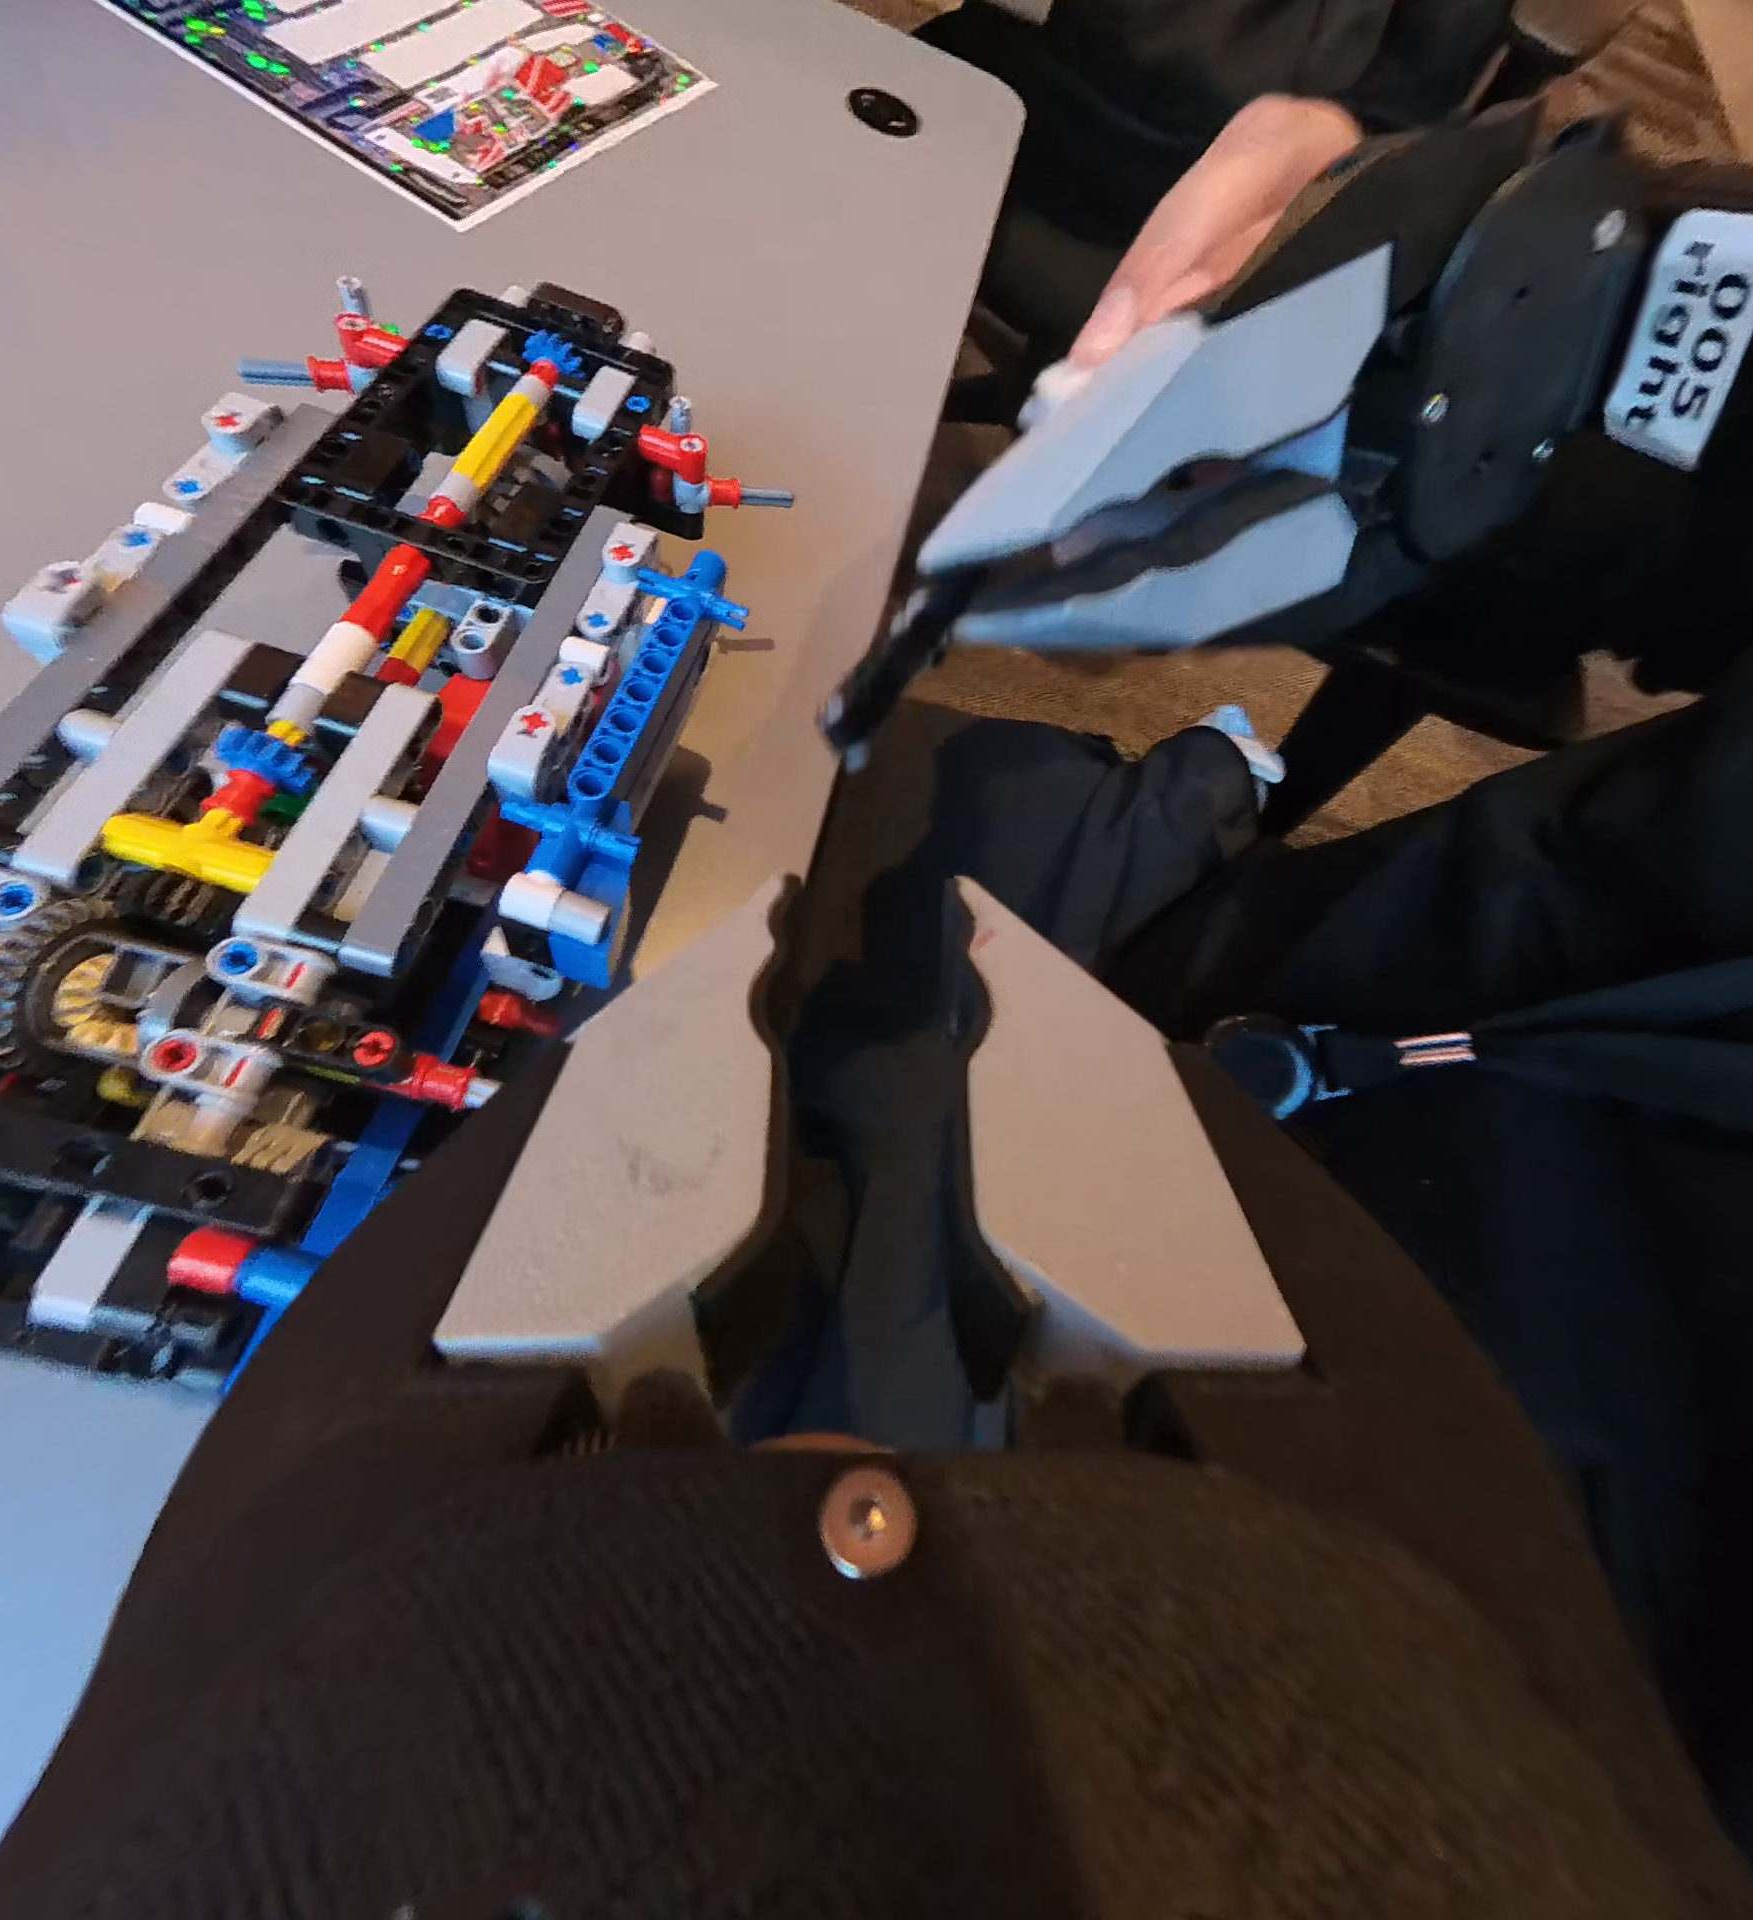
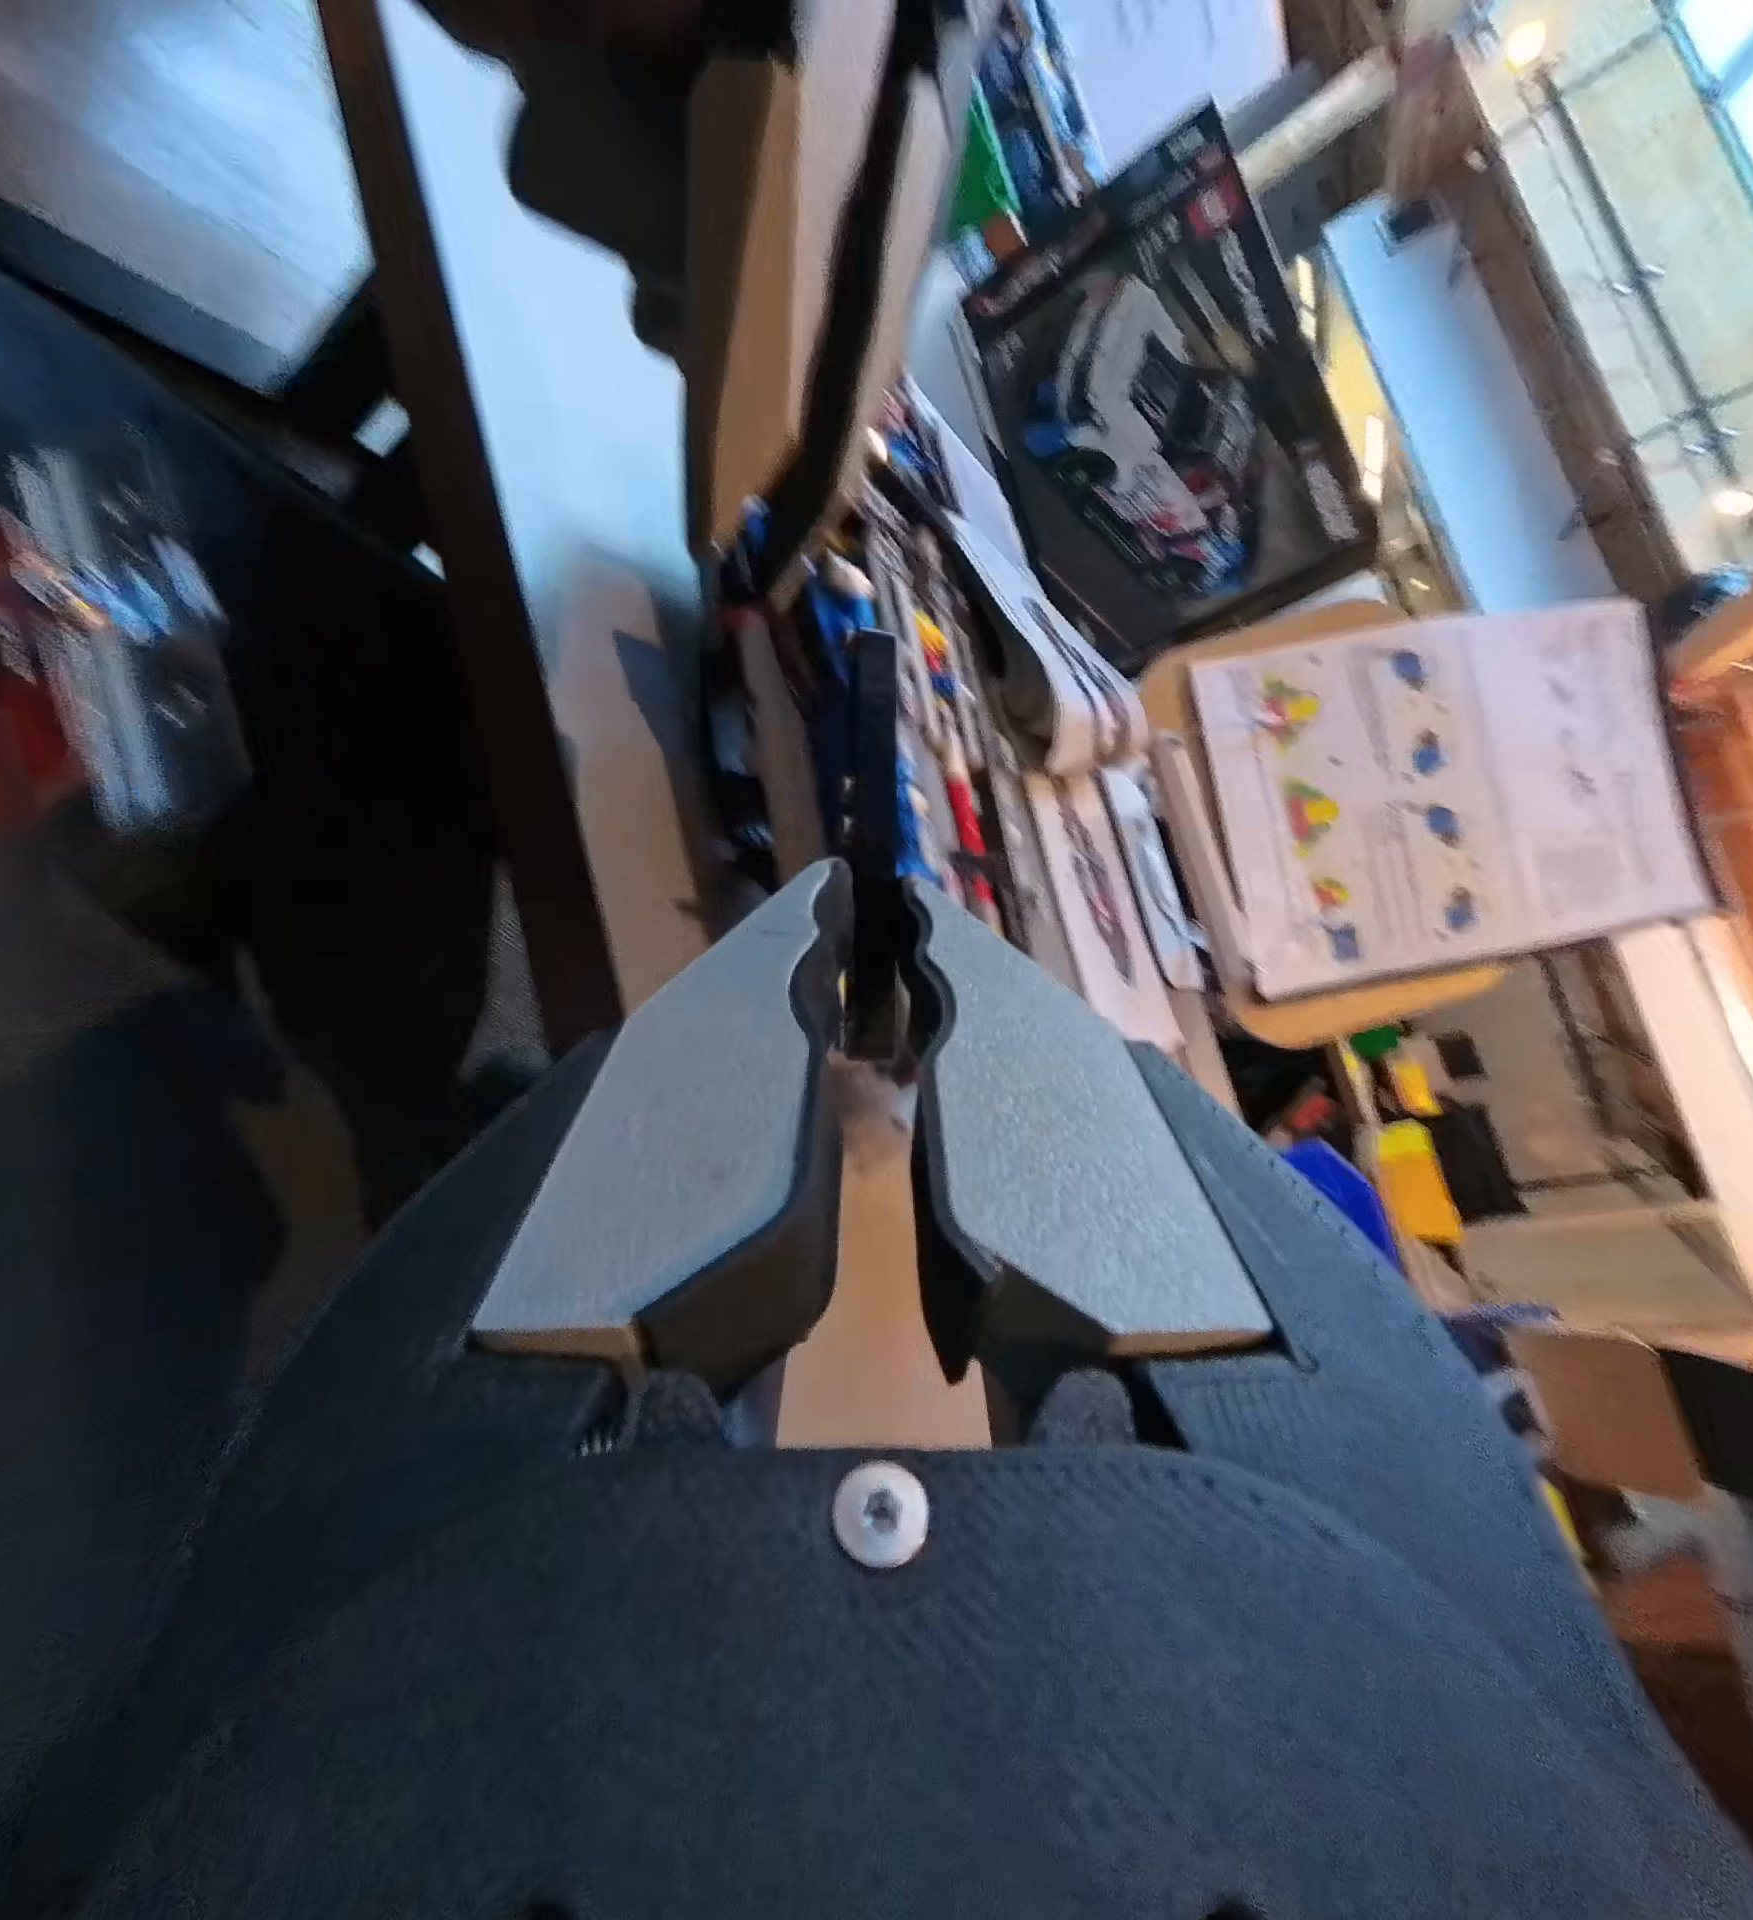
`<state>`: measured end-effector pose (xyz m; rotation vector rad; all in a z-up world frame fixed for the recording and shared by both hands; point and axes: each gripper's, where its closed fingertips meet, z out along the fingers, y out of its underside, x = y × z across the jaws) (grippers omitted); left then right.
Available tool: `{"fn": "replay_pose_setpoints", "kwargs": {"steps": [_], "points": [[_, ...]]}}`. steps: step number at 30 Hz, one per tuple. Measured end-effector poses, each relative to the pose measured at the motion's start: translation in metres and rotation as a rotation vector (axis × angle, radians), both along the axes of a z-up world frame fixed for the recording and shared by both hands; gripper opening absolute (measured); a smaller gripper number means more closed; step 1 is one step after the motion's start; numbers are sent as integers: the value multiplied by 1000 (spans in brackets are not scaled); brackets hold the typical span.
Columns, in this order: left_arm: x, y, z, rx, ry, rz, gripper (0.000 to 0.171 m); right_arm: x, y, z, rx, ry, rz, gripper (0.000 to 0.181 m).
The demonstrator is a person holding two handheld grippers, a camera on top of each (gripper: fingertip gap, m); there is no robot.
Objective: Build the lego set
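Observation:
A long Lego chassis (image 1: 311, 748) of black, grey, blue, red and yellow beams and gears lies on the grey table (image 1: 768, 343). My left gripper (image 1: 867, 894) is open and empty, just off the table's right edge beside the chassis. My right gripper (image 2: 877, 883) is shut on a slim black beam (image 2: 874, 748) that sticks out past its tips. In the left wrist view the right gripper (image 1: 939, 597) hovers off the table's right edge, with the black beam (image 1: 887, 665) pointing down toward the table edge.
A printed colour sheet (image 1: 456, 73) lies at the table's far end. A person's hand (image 1: 1194, 229) grips the right gripper. In the blurred right wrist view, a set box (image 2: 1173, 395), an open instruction booklet (image 2: 1443, 779) and loose parts stand on another surface. My right fingertips sit around 7 cm from my left ones.

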<state>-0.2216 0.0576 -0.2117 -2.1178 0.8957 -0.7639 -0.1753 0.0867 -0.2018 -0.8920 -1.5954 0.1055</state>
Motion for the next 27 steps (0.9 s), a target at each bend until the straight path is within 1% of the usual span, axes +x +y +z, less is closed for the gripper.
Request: {"fn": "replay_pose_setpoints", "kwargs": {"steps": [1,3,6,9,11,15,17,19,22,24,27], "points": [[-4,2,1,11,16,16,25,10,11,2,30,4,-47,6],[-11,4,5,35,32,39,26,34,32,4,23,22,-138,6],[-19,8,9,57,49,68,27,68,66,12,-63,105,-255,6],[-25,11,11,64,54,93,27,89,92,26,-145,186,-318,6],[-30,13,14,66,43,131,27,104,109,25,-194,187,-377,6],[-39,11,21,53,-12,211,27,130,134,10,-347,236,-478,6],[-45,10,20,23,0,246,27,140,141,9,-307,225,-511,6],[-44,9,23,11,3,265,28,144,140,12,-272,221,-514,6],[-37,8,26,8,17,274,28,138,129,21,-217,223,-474,6],[-32,7,23,4,44,268,28,135,125,24,-166,202,-465,6],[-28,6,17,0,83,248,28,129,122,24,-138,182,-453,6]]}}
